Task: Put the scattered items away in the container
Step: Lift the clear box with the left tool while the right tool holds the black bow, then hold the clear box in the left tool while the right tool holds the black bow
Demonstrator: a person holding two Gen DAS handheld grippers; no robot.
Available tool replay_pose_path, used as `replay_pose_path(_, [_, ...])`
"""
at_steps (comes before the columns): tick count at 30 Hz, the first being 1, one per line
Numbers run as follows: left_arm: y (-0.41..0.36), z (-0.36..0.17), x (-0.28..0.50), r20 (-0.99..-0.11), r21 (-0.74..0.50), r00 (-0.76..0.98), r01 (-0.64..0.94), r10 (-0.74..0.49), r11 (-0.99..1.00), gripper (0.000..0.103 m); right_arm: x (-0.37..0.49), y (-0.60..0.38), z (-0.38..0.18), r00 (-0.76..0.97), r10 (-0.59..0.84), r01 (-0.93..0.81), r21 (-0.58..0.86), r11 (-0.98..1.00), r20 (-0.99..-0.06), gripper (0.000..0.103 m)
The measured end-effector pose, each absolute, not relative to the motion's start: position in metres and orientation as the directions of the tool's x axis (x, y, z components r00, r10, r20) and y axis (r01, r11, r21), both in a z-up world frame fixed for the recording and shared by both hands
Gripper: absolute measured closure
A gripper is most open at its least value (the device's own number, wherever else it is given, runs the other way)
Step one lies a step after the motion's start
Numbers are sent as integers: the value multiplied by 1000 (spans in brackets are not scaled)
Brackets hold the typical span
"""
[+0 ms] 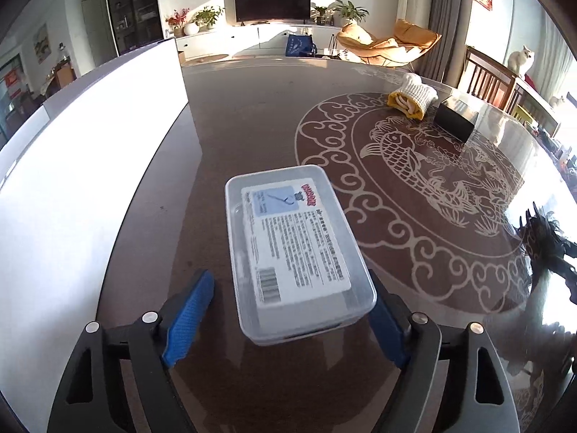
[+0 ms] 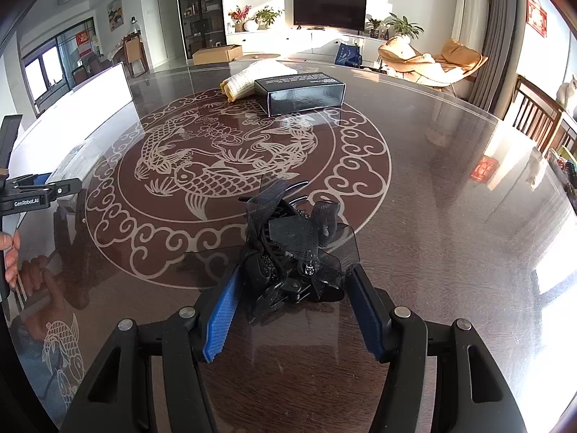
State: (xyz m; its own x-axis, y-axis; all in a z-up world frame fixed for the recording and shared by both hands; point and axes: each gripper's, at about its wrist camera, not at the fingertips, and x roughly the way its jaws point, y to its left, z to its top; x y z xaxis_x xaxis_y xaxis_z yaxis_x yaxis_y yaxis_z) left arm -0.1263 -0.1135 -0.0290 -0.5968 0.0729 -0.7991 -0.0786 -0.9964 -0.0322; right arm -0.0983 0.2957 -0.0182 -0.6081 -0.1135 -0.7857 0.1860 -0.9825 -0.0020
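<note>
Left of both tongs stands the big white container [image 1: 90,166], the goal. The left tongs [image 1: 288,310] gape wide around a clear plastic box [image 1: 292,249] on the desk [image 1: 252,108], apparently about to grip it. The right tongs [image 2: 294,306] straddle a black ribbon hair claw [image 2: 299,252], pads just beside it.

The one wording that reads clearly is "GenRobot.AI", in white letters on the black arm of the left tongs [image 2: 27,200] at the left edge of the right wrist view. The clear plastic box [image 1: 294,249] carries a white label with a red brand word, dense small print and a barcode, none of it legible. The black box [image 2: 301,90] on the worktop [image 2: 450,198] has white print on top, too small to make out.
</note>
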Motion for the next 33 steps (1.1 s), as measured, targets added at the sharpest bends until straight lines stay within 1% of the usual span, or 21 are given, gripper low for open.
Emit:
replay_pose_path(1, [-117,-28,-125,-794,-56,-601,-78,92,-995,22,-98,296,-18,-608,-113,185,-2,-983,-786,42])
replay_pose_path(2, [-118,-28,-124,-790,-74,-603,-81,108,-994,19,-98,296,-18,-608,-113,185,-3,-983,-786,42])
replay_pose_path(3, [-117,-28,-125,-791,-85,-600,-92,124,-992,11,-98,296,-19,-608,-111,184,-3,-983,-786,41])
replay_pose_path(5, [-109,-30,-129,-808,-63,-576,-121,122,-991,0,-98,296,-19,-608,-106,179,-6,-984,-787,40])
replay_pose_path(7, [-98,-34,-129,-821,1,-566,-128,72,-992,0,-99,297,-19,-608,-102,175,-7,-985,-788,38])
replay_pose_path(8, [-96,-34,-129,-821,5,-566,-128,69,-992,0,-99,298,-19,-608,-102,173,-7,-985,-788,37])
replay_pose_path(29, [-97,-35,-130,-822,1,-565,-127,71,-992,0,-98,299,-18,-607,-100,171,-7,-985,-788,36])
replay_pose_path(33, [-98,-36,-130,-822,1,-565,-126,71,-992,0,-99,300,-19,-606,-94,162,-7,-987,-790,32])
